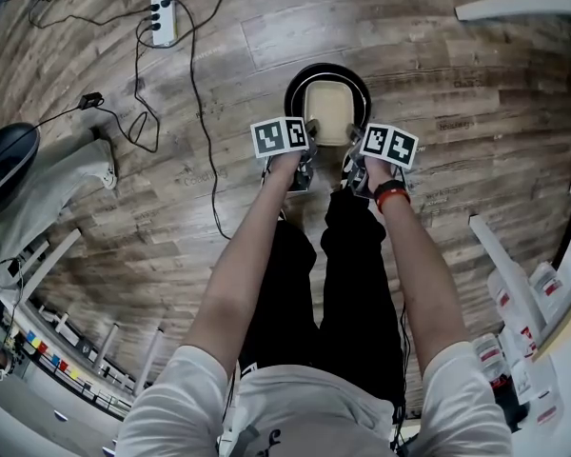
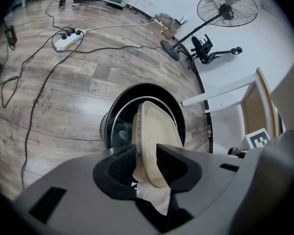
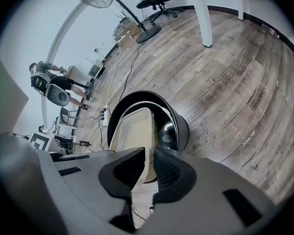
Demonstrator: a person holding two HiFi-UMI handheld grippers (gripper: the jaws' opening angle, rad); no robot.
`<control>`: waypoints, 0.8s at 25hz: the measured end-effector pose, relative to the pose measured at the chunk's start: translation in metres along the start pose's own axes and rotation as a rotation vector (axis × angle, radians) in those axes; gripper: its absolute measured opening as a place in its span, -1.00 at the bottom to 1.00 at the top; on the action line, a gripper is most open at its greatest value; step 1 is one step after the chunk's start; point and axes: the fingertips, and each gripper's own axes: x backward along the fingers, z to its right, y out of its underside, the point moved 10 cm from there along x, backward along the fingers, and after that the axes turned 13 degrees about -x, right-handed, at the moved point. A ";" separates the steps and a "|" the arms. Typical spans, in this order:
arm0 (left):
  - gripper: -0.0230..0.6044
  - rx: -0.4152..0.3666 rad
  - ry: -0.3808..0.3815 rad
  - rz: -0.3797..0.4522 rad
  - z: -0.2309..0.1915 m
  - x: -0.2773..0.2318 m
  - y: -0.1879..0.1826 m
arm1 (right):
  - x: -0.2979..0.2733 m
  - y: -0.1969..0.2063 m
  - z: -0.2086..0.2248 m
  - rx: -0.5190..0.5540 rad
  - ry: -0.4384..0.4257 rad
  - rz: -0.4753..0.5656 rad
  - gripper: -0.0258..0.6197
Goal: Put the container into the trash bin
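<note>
Head view, looking steeply down: a person stands on a wooden floor (image 1: 457, 46) with both arms stretched forward and a two-jaw tool in each hand. Between the tools is a pale, shallow container (image 1: 330, 112). It is held by its near end over the mouth of a round black trash bin (image 1: 290, 93), which stands on the floor just beyond the person's feet.

The left gripper (image 1: 309, 131) is clamped on the container's near left edge. In the left gripper view its jaws sit against both sides of the rim. The right gripper (image 1: 355, 138) pinches the near right edge in the same way, jaws closed on the thin rim. Both tools point steeply down. The container slopes away from them, far end lowest, inside the circle of the bin's opening. Whether that end has already passed below the bin's rim cannot be told.

The step in hand appears to be the drop. The container looks nearly as long as the opening is wide, so it should go in end first and centred. Both grips should loosen together, or one corner may swing and catch the rim.
</note>
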 end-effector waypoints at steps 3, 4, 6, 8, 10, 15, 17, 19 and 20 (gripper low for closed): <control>-0.46 -0.007 0.002 -0.003 0.000 -0.003 -0.003 | -0.003 -0.003 0.000 0.009 0.006 -0.001 -0.71; -0.43 -0.007 0.006 -0.007 0.000 -0.004 -0.003 | -0.004 -0.003 0.001 0.012 0.008 -0.004 -0.70; -0.34 -0.009 0.016 -0.021 0.000 -0.006 -0.003 | -0.005 -0.002 0.000 0.016 0.009 -0.010 -0.60; -0.23 -0.014 0.021 -0.027 0.000 -0.006 -0.003 | -0.006 -0.002 -0.002 0.023 0.011 -0.010 -0.51; -0.17 -0.019 0.026 -0.026 0.000 -0.005 -0.003 | -0.005 -0.001 -0.004 0.031 0.013 -0.008 -0.47; -0.12 -0.014 0.038 -0.029 0.005 0.001 0.000 | 0.001 0.002 -0.006 0.037 0.001 -0.015 -0.46; -0.12 -0.014 0.034 -0.026 0.006 0.005 0.001 | 0.006 0.003 -0.007 0.037 -0.003 -0.016 -0.46; -0.12 -0.014 0.028 -0.020 0.009 0.011 0.003 | 0.012 0.005 -0.008 0.038 -0.004 -0.016 -0.46; -0.12 -0.016 0.024 -0.016 0.011 0.015 0.004 | 0.016 0.006 -0.009 0.040 -0.004 -0.016 -0.46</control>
